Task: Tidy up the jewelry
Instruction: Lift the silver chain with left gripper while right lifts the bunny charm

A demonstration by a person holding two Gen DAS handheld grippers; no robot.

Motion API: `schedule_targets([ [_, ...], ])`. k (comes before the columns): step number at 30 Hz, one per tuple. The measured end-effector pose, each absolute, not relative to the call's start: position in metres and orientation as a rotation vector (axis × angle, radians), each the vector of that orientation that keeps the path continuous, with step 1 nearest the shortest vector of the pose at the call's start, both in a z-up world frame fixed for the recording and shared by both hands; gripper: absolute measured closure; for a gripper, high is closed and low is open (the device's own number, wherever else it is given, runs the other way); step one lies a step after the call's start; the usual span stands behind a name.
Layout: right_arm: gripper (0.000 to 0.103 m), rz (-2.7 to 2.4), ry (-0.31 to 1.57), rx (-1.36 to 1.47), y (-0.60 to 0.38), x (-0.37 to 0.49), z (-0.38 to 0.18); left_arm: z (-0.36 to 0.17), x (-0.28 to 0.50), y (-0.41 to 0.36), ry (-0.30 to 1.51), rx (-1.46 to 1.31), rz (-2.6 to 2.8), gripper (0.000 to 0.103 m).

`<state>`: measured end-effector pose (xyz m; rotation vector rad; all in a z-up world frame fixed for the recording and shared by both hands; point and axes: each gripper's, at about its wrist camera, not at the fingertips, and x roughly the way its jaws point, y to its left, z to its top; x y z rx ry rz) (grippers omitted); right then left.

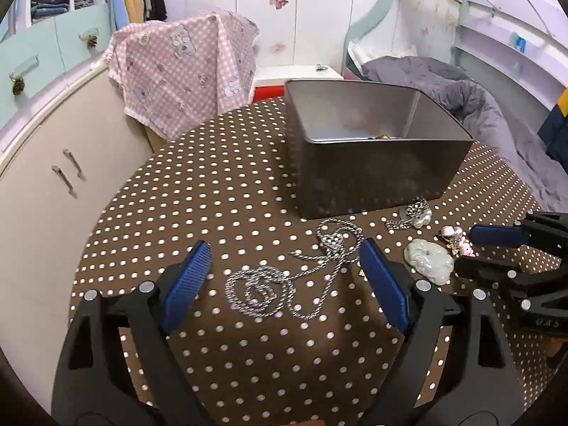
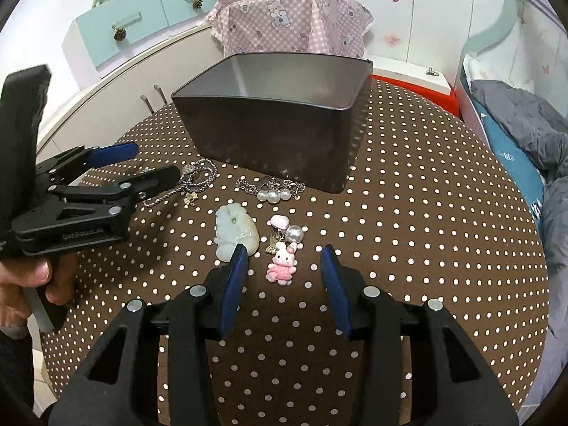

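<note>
A dark metal tin stands open on the brown polka-dot table; a gold piece shows inside. My left gripper is open over a silver chain necklace with a heart pendant. A pale jade pendant and a pearl chain lie to its right. My right gripper is open around a pink bunny charm, with the jade pendant at its left finger. The pearl chain lies by the tin. The left gripper shows at left, open.
A pink checked cloth covers something behind the table. A white cabinet stands at left, a bed with grey bedding at right. A red-and-white box sits behind the tin.
</note>
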<state>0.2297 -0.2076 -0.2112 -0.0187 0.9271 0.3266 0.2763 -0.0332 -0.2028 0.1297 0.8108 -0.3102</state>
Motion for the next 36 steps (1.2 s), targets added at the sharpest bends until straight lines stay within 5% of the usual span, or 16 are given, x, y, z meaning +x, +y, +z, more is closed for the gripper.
schedule_targets([
  [2, 0.070, 0.314, 0.923, -0.030, -0.207, 0.229, -0.212, -0.202, 0.279, -0.039, 0.812, 0.142, -0.327, 0.020],
  [5, 0.083, 0.304, 0.920, -0.037, -0.210, 0.228, -0.213, -0.209, 0.284, -0.051, 0.850, 0.156, -0.391, 0.059],
  [6, 0.084, 0.300, 0.917, -0.046, -0.212, 0.228, -0.214, -0.209, 0.284, -0.052, 0.853, 0.141, -0.411, 0.085],
  [7, 0.088, 0.297, 0.914, -0.051, -0.213, 0.227, -0.214, -0.212, 0.287, -0.055, 0.878, 0.146, -0.416, 0.088],
  [19, 0.089, 0.347, 0.870, -0.020, -0.228, 0.210, -0.191, -0.185, 0.262, -0.031, 0.805, 0.100, -0.410, 0.089],
  [36, 0.089, 0.406, 0.632, 0.006, -0.254, 0.229, -0.074, -0.058, 0.260, -0.030, 0.536, 0.056, -0.514, 0.089],
])
